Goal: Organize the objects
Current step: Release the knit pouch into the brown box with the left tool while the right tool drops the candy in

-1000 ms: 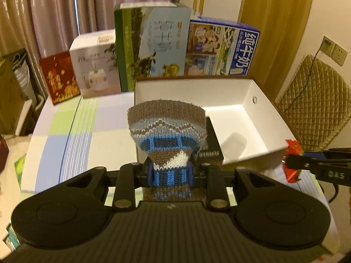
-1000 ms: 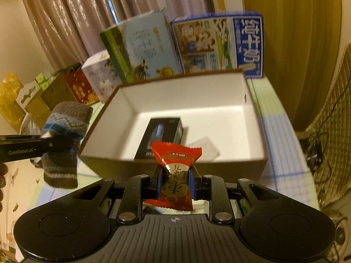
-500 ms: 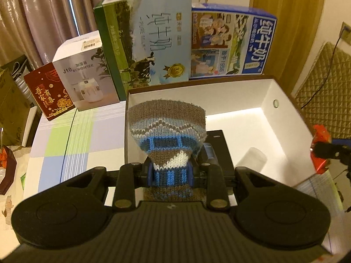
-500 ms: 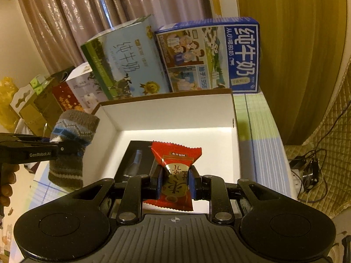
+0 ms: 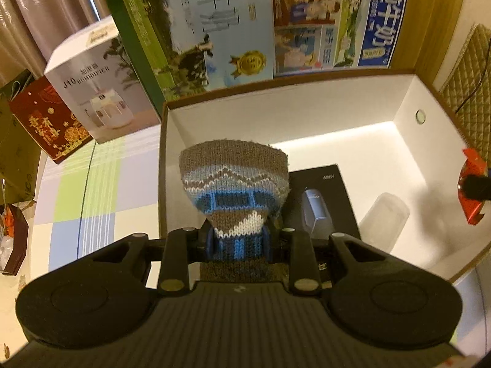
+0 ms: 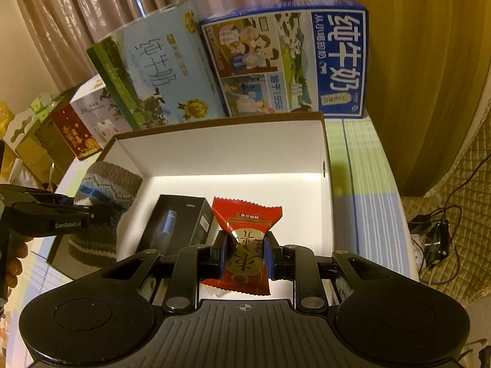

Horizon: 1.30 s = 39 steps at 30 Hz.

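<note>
Left wrist, left hand-held gripper point(image 5: 237, 242) pinching knit sock point(image 5: 234, 181), hiding black box point(image 5: 322, 202) partly.

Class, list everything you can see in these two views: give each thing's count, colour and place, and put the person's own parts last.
box: 1, white inside, brown rim, centre of table
black carton: 1, lying in box
clear cup: 1, lying in box
sock: 1, brown-blue knit, in left tongs, at the box's left wall
candy: 1, red, in right tongs, over box
milk cartons: 2, green and blue, behind box
humidifier box: 1, white, left of cartons
red box: 1, far left
tablecloth: 1, checked
left tongs: shut
right tongs: shut
hand: 1, left edge
</note>
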Motion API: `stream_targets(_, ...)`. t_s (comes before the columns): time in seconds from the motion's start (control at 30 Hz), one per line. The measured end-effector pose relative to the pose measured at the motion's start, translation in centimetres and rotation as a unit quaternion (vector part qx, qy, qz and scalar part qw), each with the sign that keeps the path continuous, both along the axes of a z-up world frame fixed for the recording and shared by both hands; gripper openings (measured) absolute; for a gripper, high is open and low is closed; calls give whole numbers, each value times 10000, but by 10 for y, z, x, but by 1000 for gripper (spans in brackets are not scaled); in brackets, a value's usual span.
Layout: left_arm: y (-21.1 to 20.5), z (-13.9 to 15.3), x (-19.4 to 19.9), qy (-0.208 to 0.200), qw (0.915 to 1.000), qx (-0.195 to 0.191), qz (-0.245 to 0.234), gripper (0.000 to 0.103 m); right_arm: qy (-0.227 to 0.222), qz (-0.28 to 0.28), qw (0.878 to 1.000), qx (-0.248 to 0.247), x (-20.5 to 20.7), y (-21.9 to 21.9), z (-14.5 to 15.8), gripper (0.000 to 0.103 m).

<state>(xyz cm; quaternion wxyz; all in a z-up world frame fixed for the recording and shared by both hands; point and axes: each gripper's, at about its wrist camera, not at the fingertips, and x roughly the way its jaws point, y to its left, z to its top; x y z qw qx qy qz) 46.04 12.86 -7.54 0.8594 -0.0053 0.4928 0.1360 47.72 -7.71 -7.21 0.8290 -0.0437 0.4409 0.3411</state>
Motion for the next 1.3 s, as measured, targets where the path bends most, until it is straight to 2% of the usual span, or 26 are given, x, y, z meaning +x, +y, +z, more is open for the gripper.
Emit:
stream_targets(0.5,1,-34,12,568,9983,1,-158,31,185,72,9992,-339,15,4,-18,21)
stream_targets(0.53,1,-34,12,583,9981,-5,-174,38,189,79,9991,-360,15,4,-18,21)
stream_targets(0.57,1,-33,12,583,9982,-26,-169,51,193,92,9990,-383,15,4,-18,21)
stream_targets(0.63,2,-30,12,539,9984,-25,-182,58,210,131,9988,-419,16,5,-17,21)
stream_targets(0.87,1,-14,3,369,9990,-16,-267,69,294,303,9969,-669,14,9,-20,21)
stream_targets(1.1,1,-10,-3,306,9990,-108,-293,70,433,346,9946,-873,15,12,-26,21)
stream_targets(1.13,1,-10,-4,304,9990,-117,-294,71,478,351,9942,-892,16,13,-26,25)
stream_targets(1.2,1,-9,-5,296,9991,-118,-294,72,517,349,9938,-924,16,13,-26,42)
stream_targets(1.23,1,-8,-6,284,9991,-118,-294,73,467,359,9940,-919,15,13,-25,56)
stream_targets(1.27,1,-7,-7,272,9991,-119,-295,74,403,358,9943,-924,14,13,-23,62)
stream_targets(1.3,1,-6,-8,256,9992,-120,-296,74,351,378,9943,-938,13,14,-21,63)
